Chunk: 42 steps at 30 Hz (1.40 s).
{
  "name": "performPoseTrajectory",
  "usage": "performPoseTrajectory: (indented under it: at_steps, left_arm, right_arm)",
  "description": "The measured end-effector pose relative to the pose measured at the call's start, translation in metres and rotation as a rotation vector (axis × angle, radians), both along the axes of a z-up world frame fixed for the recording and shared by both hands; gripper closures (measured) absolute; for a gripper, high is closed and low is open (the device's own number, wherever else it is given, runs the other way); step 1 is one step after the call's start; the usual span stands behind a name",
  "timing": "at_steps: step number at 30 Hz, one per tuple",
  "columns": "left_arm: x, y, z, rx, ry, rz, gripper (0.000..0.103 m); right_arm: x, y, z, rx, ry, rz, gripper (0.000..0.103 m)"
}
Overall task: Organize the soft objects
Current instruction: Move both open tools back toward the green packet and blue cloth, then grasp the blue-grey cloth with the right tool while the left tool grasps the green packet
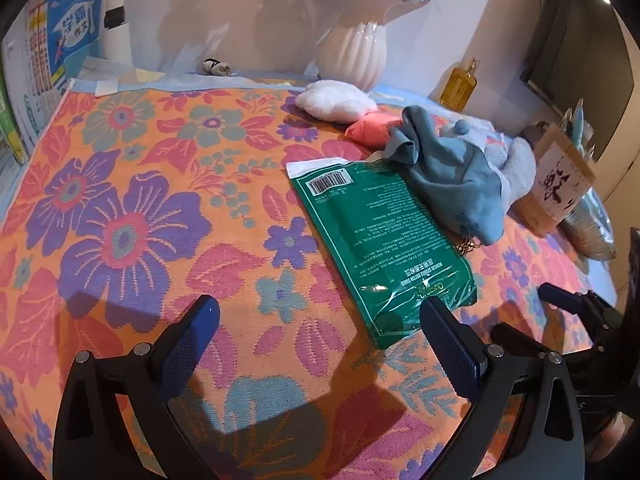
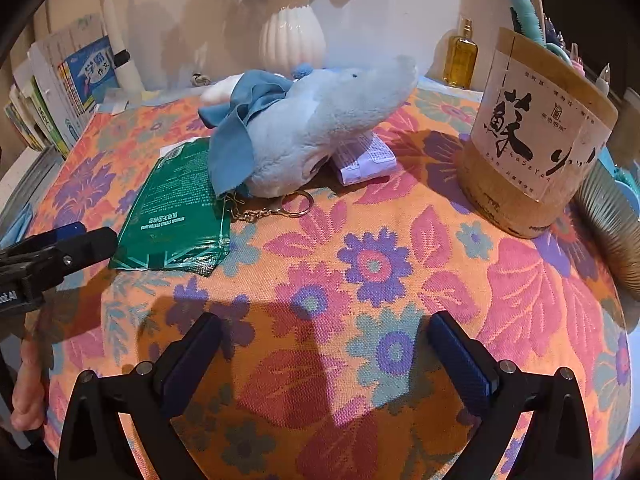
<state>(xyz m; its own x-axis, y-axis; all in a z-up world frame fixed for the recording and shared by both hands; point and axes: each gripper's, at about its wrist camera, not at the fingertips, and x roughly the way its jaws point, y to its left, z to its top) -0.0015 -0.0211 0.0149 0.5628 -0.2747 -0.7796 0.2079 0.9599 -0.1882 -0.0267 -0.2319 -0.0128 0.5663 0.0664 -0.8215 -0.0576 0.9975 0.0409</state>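
Note:
A light blue plush animal (image 2: 328,128) lies on the flowered cloth (image 2: 360,264) with a blue fabric piece (image 2: 236,128) draped over it and a keyring (image 2: 296,204) at its base. A green plastic packet (image 1: 380,240) lies flat beside it, partly under the fabric. Farther back are a white plush (image 1: 332,100) and a pink soft item (image 1: 372,128). My left gripper (image 1: 320,308) is open just short of the packet; its right finger (image 1: 448,340) overlaps the packet's near corner. My right gripper (image 2: 324,328) is open over bare cloth, well short of the plush.
A cardboard tube (image 2: 536,152) with pens stands at the right, with a ribbed grey object (image 2: 612,220) behind it. A pale purple packet (image 2: 364,160) lies under the plush. A white vase (image 2: 292,40), an amber bottle (image 2: 460,56) and books (image 2: 80,80) line the back.

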Motion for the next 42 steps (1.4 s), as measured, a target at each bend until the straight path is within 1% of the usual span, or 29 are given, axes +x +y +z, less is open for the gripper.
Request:
performPoseTrajectory:
  at_steps: [1,4,6,8,11,13,16,19,20,21,22,23,25,26,27,28,29,31,32,33,34,35,36,37,38,39,40,41,42]
  left_arm:
    - [0.001,-0.004,0.002,0.005,0.003,-0.009,0.003]
    - [0.007,-0.020,0.010,-0.052,0.020,-0.044,0.003]
    - [0.014,-0.034,0.010,-0.057,0.041,-0.075,0.001]
    - [0.024,-0.056,0.005,-0.019,0.061,-0.113,0.001]
    - [0.034,-0.075,-0.004,0.064,0.067,-0.114,0.001]
    - [0.037,-0.080,-0.005,0.104,0.047,-0.112,0.001]
    - [0.039,-0.077,-0.006,0.096,0.040,-0.110,0.001]
    - [0.040,-0.077,-0.007,0.102,0.027,-0.109,0.001]
    - [0.040,-0.078,-0.007,0.108,0.023,-0.109,0.005]
    - [0.040,-0.078,-0.007,0.121,0.014,-0.106,0.012]
    - [0.038,-0.076,-0.005,0.147,-0.007,-0.100,0.031]
    - [0.036,-0.075,-0.003,0.159,-0.021,-0.102,0.046]
    - [0.036,-0.057,0.000,0.119,-0.022,-0.088,0.061]
    - [0.037,-0.047,0.000,0.088,-0.017,-0.078,0.068]
    - [0.038,-0.033,0.000,0.041,-0.010,-0.070,0.071]
    - [0.038,-0.024,-0.001,0.007,-0.002,-0.071,0.076]
    - [0.038,-0.010,-0.002,-0.028,0.009,-0.062,0.076]
    - [0.037,0.006,-0.004,-0.045,0.010,-0.039,0.078]
    - [0.036,0.011,-0.006,-0.074,0.011,-0.044,0.078]
    - [0.035,0.016,-0.006,-0.114,0.017,-0.048,0.078]
    - [0.036,0.017,-0.007,-0.138,0.022,-0.047,0.076]
    - [0.035,0.018,-0.008,-0.148,0.021,-0.051,0.076]
    - [0.034,0.016,-0.007,-0.141,0.016,-0.056,0.076]
    - [0.033,0.012,-0.007,-0.124,0.007,-0.072,0.073]
    - [0.031,0.007,-0.006,-0.112,0.002,-0.089,0.062]
    - [0.028,0.001,-0.005,-0.097,-0.007,-0.115,0.059]
    - [0.026,-0.005,-0.004,-0.080,-0.013,-0.138,0.052]
    - [0.024,-0.009,-0.003,-0.064,-0.015,-0.147,0.034]
    - [0.023,-0.012,-0.002,-0.043,-0.022,-0.147,0.024]
  right_arm:
    - [0.000,-0.001,0.000,0.004,-0.001,0.000,0.000]
    - [-0.001,0.000,0.000,0.001,0.000,0.002,0.000]
    - [-0.001,-0.001,0.001,0.010,-0.003,0.005,0.000]
    - [-0.002,-0.001,0.002,0.032,-0.010,0.010,0.000]
    - [-0.011,-0.014,0.011,0.150,-0.044,0.039,0.000]
    - [-0.022,-0.026,0.023,0.239,-0.104,0.075,0.000]
    - [-0.034,-0.034,0.046,0.229,-0.175,0.132,0.000]
    - [-0.034,-0.038,0.071,0.263,-0.224,0.190,0.000]
    - [-0.032,-0.035,0.077,0.260,-0.238,0.192,0.000]
    - [-0.029,-0.032,0.084,0.247,-0.255,0.186,0.000]
    - [-0.021,-0.027,0.091,0.227,-0.260,0.176,0.000]
    - [-0.014,-0.021,0.094,0.210,-0.258,0.173,0.000]
    - [0.003,-0.003,0.098,0.156,-0.248,0.169,0.000]
    - [0.012,0.007,0.098,0.127,-0.239,0.169,0.002]
    - [0.024,0.022,0.098,0.087,-0.230,0.177,0.011]
    - [0.032,0.028,0.095,0.064,-0.218,0.185,0.018]
    - [0.043,0.037,0.092,0.039,-0.199,0.195,0.025]
    - [0.065,0.058,0.082,-0.028,-0.165,0.198,0.025]
    - [0.072,0.063,0.077,-0.050,-0.155,0.195,0.026]
    - [0.085,0.070,0.069,-0.088,-0.138,0.187,0.026]
    - [0.092,0.073,0.064,-0.100,-0.127,0.184,0.027]
    - [0.099,0.074,0.058,-0.102,-0.114,0.185,0.030]
    - [0.106,0.074,0.051,-0.100,-0.098,0.185,0.036]
    - [0.114,0.076,0.044,-0.110,-0.081,0.177,0.041]
    - [0.121,0.077,0.038,-0.136,-0.067,0.167,0.051]
    - [0.123,0.079,0.035,-0.152,-0.063,0.164,0.063]
    - [0.125,0.079,0.032,-0.174,-0.067,0.160,0.070]
    - [0.124,0.077,0.033,-0.177,-0.082,0.158,0.082]
    - [0.123,0.072,0.035,-0.152,-0.088,0.160,0.090]
